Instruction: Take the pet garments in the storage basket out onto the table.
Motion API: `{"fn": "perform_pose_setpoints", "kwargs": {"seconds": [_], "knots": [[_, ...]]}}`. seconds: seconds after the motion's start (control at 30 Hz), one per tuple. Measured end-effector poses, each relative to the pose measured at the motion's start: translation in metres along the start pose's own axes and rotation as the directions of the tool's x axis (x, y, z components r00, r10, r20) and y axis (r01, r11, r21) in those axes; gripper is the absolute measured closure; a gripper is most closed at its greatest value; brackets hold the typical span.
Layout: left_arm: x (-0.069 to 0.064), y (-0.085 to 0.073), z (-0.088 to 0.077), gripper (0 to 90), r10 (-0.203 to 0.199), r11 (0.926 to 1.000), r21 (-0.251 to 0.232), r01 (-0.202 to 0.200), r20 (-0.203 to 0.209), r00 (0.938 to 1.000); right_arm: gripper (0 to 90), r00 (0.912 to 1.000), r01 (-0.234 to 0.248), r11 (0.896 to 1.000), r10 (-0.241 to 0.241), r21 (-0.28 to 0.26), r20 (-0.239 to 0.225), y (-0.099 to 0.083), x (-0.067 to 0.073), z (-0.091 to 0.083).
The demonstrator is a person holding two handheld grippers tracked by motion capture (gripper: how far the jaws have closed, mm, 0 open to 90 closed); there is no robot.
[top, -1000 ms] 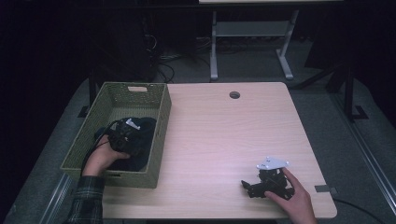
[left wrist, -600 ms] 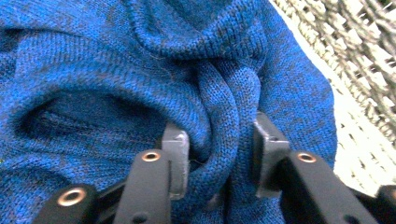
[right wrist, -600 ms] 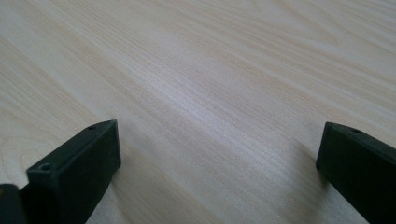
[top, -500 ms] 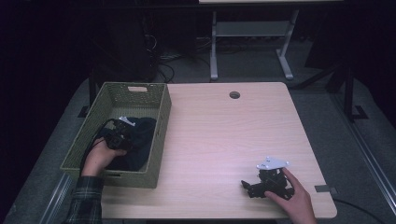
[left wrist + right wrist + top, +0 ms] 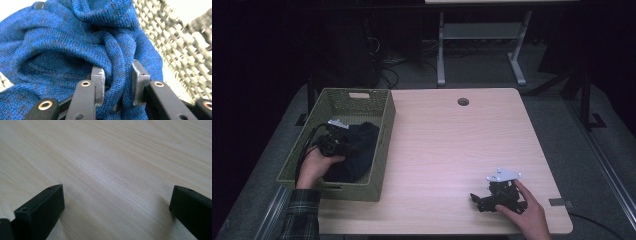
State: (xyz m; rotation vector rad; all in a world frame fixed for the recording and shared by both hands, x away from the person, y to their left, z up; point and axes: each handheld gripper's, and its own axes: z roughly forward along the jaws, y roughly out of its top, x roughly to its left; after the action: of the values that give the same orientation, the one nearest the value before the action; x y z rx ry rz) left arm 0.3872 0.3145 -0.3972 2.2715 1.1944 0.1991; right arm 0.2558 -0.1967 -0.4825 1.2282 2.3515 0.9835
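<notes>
At the far left of the table (image 5: 447, 150), your left hand (image 5: 314, 167) has drawn back toward you inside the woven green basket (image 5: 384, 130), nearer its front-left corner than a second ago, which suggests a lift of the blue knitted garment (image 5: 75, 45) is beginning. Your left gripper (image 5: 117, 82) points into the garment, its jaws closed partway on a thick rolled fold of the knit, which bunches between them. The garment lies crumpled in the basket, against its right wall. Far to the right, your right hand (image 5: 524, 212) has not moved, resting on the wood near the table's front edge. Your right gripper (image 5: 494, 197) lies low, jaws spread wide, holding nothing.
</notes>
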Motion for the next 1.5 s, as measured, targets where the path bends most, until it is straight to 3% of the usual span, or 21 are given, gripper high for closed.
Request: {"fn": "perform_pose_setpoints", "kwargs": {"seconds": [0.2,0.5,0.73,1.0,1.17,1.5], "knots": [[-0.001,0.003,-0.014,69.8,-0.01,0.9979,-0.065,0.01,0.0,0.9999,0.0,1.0,0.0,1.0,0.0,0.0,-0.001,0.0,0.0,0.0],[-0.003,0.007,-0.034,70.0,-0.028,0.9841,-0.174,0.033,0.033,0.9991,0.0,1.0,0.0,1.0,0.0,0.0,-0.001,0.0,0.0,0.0],[-0.006,0.009,-0.051,70.1,-0.044,0.9646,-0.258,0.055,0.047,0.9979,0.0,1.0,0.0,1.0,0.0,0.0,-0.001,0.0,0.0,0.0],[-0.01,0.013,-0.069,70.1,-0.031,0.9422,-0.332,0.046,0.049,0.9983,0.0,1.0,0.0,1.0,0.0,0.0,-0.001,0.0,0.0,0.0],[-0.017,0.02,-0.079,70.1,-0.011,0.9285,-0.37,0.03,0.055,0.9984,0.0,1.0,0.0,1.0,0.0,0.001,-0.001,0.0,0.0,0.0],[-0.035,0.035,-0.093,70.1,0.051,0.9098,-0.414,-0.02,0.064,0.9966,0.0,1.0,0.001,1.0,-0.001,0.0,-0.001,0.0,0.0,0.0]]}}
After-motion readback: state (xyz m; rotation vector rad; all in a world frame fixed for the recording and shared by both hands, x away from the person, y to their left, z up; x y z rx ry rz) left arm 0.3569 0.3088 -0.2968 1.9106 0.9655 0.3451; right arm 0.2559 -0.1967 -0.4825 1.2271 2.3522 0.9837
